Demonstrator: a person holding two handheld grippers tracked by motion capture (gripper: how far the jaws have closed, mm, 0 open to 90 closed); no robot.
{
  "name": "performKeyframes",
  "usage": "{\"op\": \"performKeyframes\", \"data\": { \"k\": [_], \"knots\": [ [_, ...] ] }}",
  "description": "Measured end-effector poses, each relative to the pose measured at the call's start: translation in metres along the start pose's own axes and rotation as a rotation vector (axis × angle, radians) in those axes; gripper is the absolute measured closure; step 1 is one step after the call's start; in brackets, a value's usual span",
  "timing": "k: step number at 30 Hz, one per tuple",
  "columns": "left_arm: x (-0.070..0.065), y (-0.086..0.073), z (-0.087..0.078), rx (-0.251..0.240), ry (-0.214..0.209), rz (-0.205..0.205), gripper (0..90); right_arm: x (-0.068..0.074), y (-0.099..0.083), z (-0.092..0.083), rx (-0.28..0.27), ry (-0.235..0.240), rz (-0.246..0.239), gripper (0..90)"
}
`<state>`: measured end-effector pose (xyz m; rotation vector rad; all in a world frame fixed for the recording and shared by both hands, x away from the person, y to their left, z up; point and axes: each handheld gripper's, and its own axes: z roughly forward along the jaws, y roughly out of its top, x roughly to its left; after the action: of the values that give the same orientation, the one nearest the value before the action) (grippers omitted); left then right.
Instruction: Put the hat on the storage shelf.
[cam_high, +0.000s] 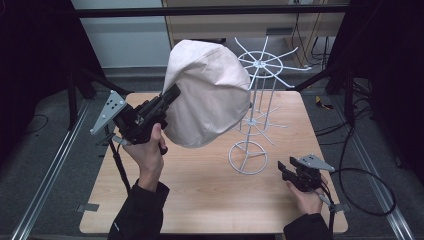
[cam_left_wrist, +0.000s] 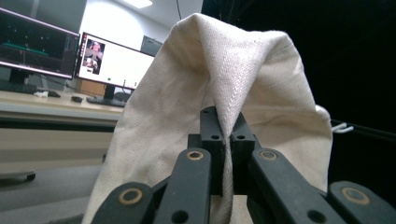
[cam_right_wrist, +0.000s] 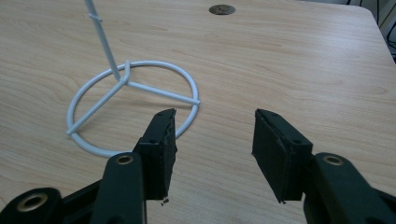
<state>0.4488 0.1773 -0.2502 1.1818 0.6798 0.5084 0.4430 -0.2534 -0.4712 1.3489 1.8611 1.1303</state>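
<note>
High view: left tongs (cam_high: 172, 95) raised, clamping cloth (cam_high: 207, 95).

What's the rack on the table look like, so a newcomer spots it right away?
Start from the wooden table and look right of centre, just behind the open right gripper. There a white wire rack stands upright on a ring base, with thin spokes fanning out at the top. It is the sole white wire object, partly hidden by the cream cloth held up in the left gripper.

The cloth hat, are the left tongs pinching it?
Touching. In the left gripper view the left tongs are shut on a fold of the cream cloth hat, with the fabric squeezed between the jaws.
</note>
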Motion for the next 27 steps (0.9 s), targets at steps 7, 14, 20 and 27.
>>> {"op": "performKeyframes", "data": {
  "k": [7,14,20,27],
  "knots": [
    [0.010,-0.008,-0.004,0.079,0.004,0.025,87.8,0.000,0.000,0.000,0.008,0.002,0.001,49.2],
    [0.016,-0.021,-0.005,0.160,0.013,0.052,87.5,0.000,-0.001,0.001,0.007,-0.001,-0.005,48.9],
    [0.018,-0.032,-0.003,0.205,0.017,0.069,86.9,0.000,-0.001,0.001,0.010,0.000,-0.005,48.7],
    [0.017,-0.046,0.000,0.277,0.032,0.096,86.3,0.001,-0.001,0.001,0.013,0.004,0.001,48.4]
  ]
}}
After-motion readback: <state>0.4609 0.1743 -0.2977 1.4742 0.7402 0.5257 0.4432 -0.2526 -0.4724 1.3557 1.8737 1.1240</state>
